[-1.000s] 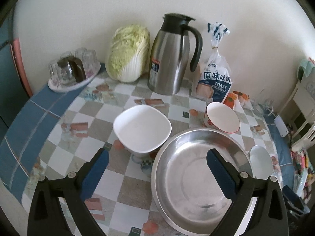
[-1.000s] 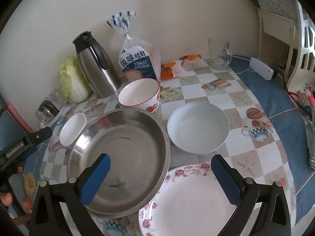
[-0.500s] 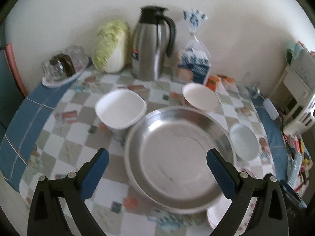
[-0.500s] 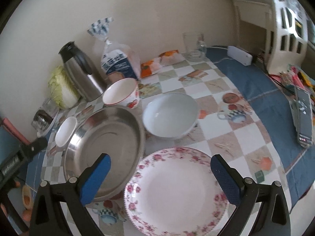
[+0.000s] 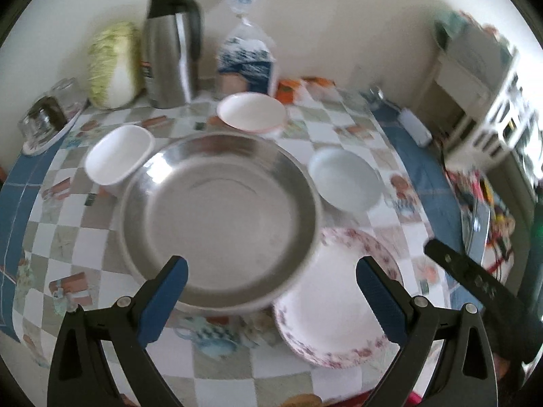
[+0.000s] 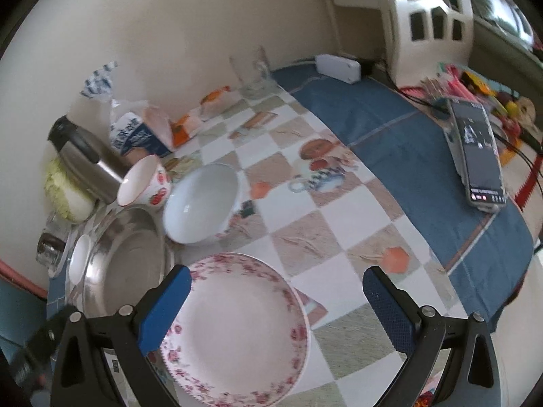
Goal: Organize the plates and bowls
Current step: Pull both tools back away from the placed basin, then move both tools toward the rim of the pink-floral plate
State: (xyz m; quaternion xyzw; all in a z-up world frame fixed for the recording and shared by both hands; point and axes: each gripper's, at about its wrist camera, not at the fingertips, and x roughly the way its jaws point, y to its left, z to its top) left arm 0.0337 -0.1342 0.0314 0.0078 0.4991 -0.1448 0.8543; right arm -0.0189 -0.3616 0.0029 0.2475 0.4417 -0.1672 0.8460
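Both grippers are up above the table (image 6: 339,224), nothing held. Left gripper (image 5: 271,291) has its jaws spread wide, empty, framing the near rim of the steel basin (image 5: 220,217) from above. Right gripper (image 6: 276,302) is likewise wide open, empty, with the floral plate (image 6: 237,329) between its blue pads (image 6: 163,308) but not touched. Layout in the left view: steel basin in the middle, square white bowl (image 5: 117,159) touching its far-left rim, red-patterned bowl (image 5: 251,112) just behind it, plain white bowl (image 5: 344,178) just to its right, floral plate (image 5: 332,305) at near right with its edge tucked under the basin rim. The right view shows the same set: basin (image 6: 125,264) left of the plate, plain white bowl (image 6: 200,203) behind the plate, red-patterned bowl (image 6: 144,186) beside that. Along the wall: cabbage (image 5: 113,64), steel thermos jug (image 5: 171,47), toast bag (image 5: 246,57). A phone (image 6: 476,152) lies on the blue part of the cloth, well apart from the dishes. Left view is motion-blurred.
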